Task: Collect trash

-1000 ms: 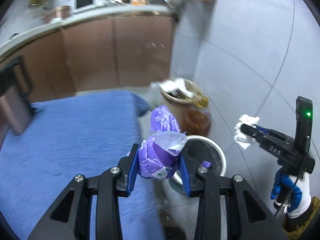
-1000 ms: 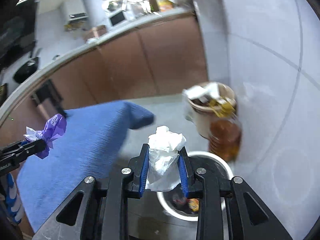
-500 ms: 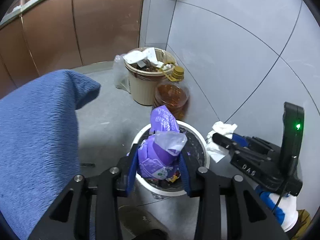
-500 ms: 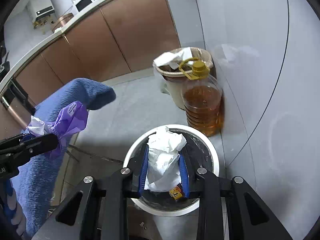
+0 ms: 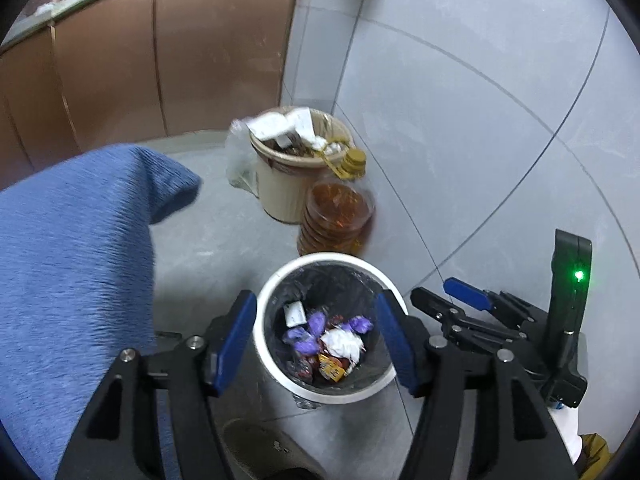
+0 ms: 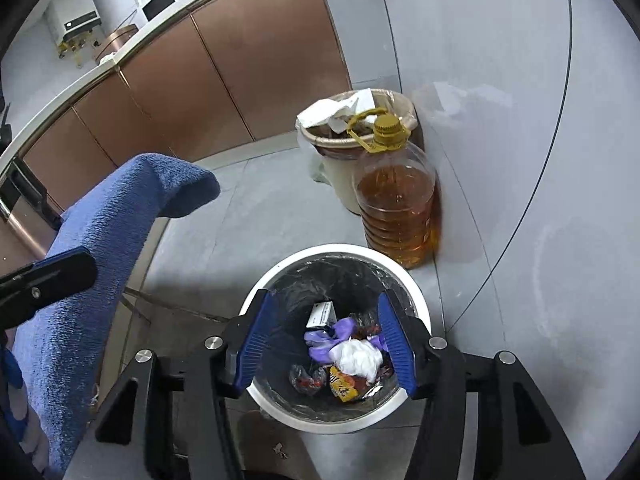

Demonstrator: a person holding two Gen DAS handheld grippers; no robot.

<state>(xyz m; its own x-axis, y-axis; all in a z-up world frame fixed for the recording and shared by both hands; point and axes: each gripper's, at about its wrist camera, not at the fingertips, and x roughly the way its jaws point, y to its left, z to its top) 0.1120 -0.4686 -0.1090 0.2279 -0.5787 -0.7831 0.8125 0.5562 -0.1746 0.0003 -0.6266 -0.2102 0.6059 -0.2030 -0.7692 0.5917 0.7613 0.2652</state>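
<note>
A white round trash bin (image 5: 276, 288) with a black liner stands on the floor; it also shows in the right wrist view (image 6: 416, 292). Inside lie the purple wrapper (image 5: 306, 340) and the white crumpled tissue (image 5: 342, 342), among other wrappers; the right wrist view shows the purple wrapper (image 6: 332, 334) and the tissue (image 6: 358, 356) too. My left gripper (image 5: 316, 320) is open and empty over the bin. My right gripper (image 6: 324, 322) is open and empty over the bin; it also shows in the left wrist view (image 5: 444, 294).
A beige waste basket (image 5: 280, 196) full of paper stands by the tiled wall, with a large oil bottle (image 5: 338, 216) beside it. A blue cloth-covered table (image 5: 68, 264) is at the left. Brown cabinets (image 5: 160, 56) line the back.
Both grippers opened over the bin. The purple wrapper and the white tissue dropped out of them and now lie inside the bin.
</note>
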